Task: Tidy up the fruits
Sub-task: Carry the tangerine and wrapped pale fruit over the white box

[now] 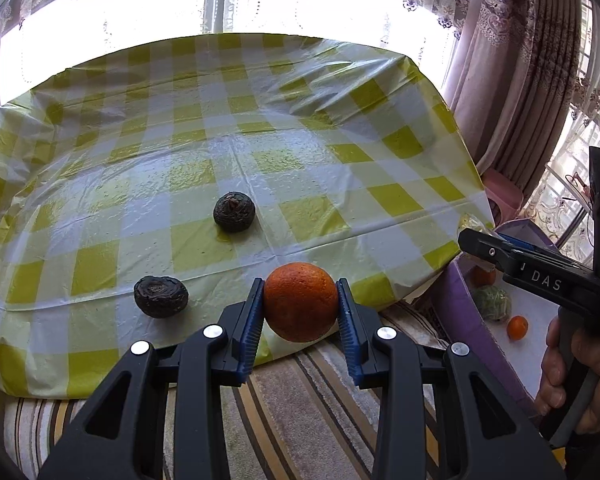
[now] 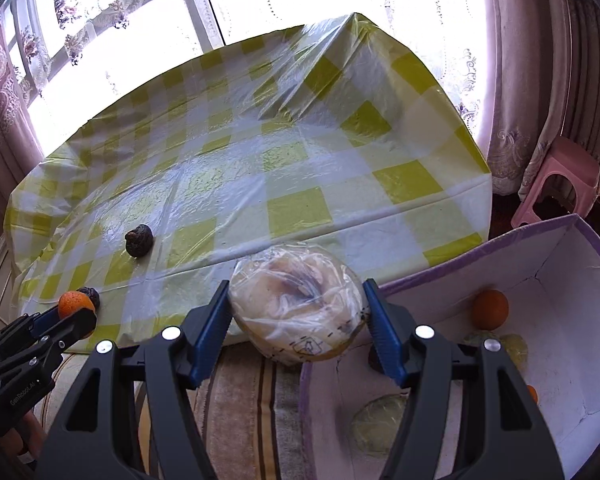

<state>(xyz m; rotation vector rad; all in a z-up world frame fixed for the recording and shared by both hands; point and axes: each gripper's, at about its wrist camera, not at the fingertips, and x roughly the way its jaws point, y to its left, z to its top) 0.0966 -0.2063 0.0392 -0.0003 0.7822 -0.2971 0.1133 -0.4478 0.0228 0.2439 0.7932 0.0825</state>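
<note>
Plastic-wrapped fruit (image 2: 298, 312), kind unclear, in right gripper (image 2: 298, 308)

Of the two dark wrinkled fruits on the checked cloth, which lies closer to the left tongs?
The near-left dark fruit, beside the table's front edge and left of the held orange; the other dark fruit sits farther back toward the middle.
</note>
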